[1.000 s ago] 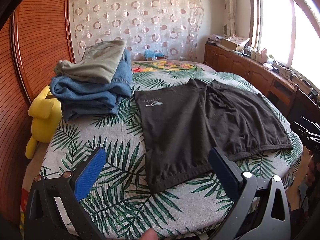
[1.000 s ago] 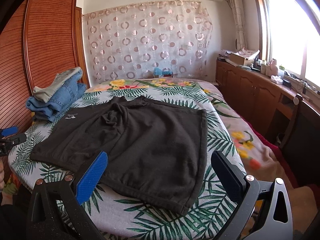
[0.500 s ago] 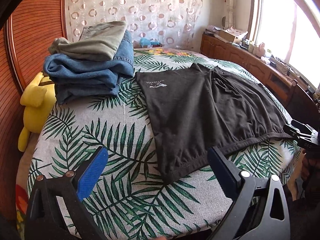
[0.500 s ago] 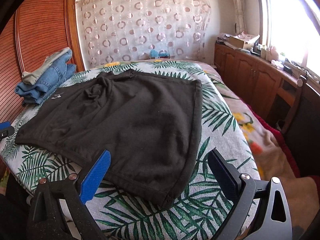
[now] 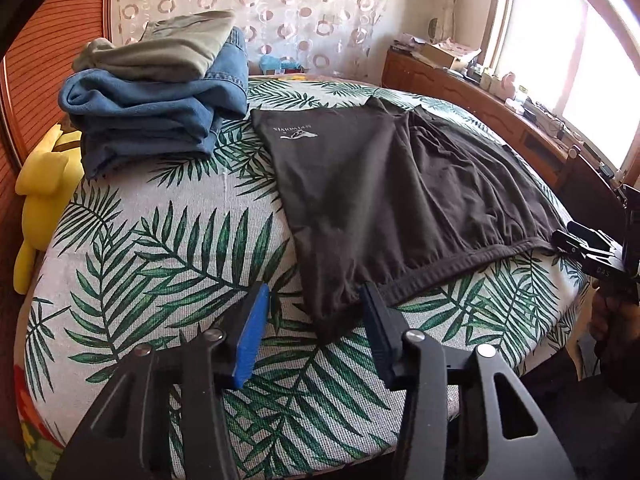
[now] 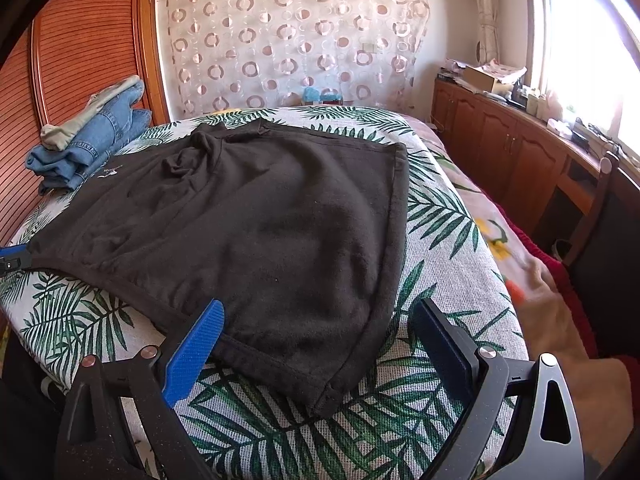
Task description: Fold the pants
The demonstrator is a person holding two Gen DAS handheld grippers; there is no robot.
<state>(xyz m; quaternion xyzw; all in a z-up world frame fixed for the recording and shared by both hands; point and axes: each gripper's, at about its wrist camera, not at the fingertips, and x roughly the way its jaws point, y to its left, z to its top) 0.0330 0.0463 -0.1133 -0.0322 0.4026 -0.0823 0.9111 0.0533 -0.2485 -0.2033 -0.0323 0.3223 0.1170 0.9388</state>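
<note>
Shorts: a pair of dark brown-black shorts lies spread flat on the bed, waistband along the near edge, leg hems toward the far curtain.
Long axis: the waistband runs side to side between the two grippers; the legs run away from them.
Left corner: the waistband's left end sits directly ahead of the left gripper, between its two pads.
Left gripper state: its jaws are closing, about half shut, with the corner of cloth in the gap; the pads do not look to be pressing on it yet.
Right corner: the waistband's right end lies ahead of the right gripper, inside its span.
Right gripper state: spread wide and holding nothing; the blue pad overlaps the hem edge in this view, and contact cannot be told.
Nearer hand: judging by jaw width, the left is further into its grasp; each gripper faces its own corner.
Fabric: soft matte knit, limp, with a stitched waistband seam, loose wrinkles near the crotch and a small white logo on one leg.
Bedspread: woven pale cover printed with green palm fronds.
Stack: folded blue jeans topped by folded olive trousers, well apart from the shorts at the far left.
Beyond: a yellow plush toy beside the wooden headboard.
</note>
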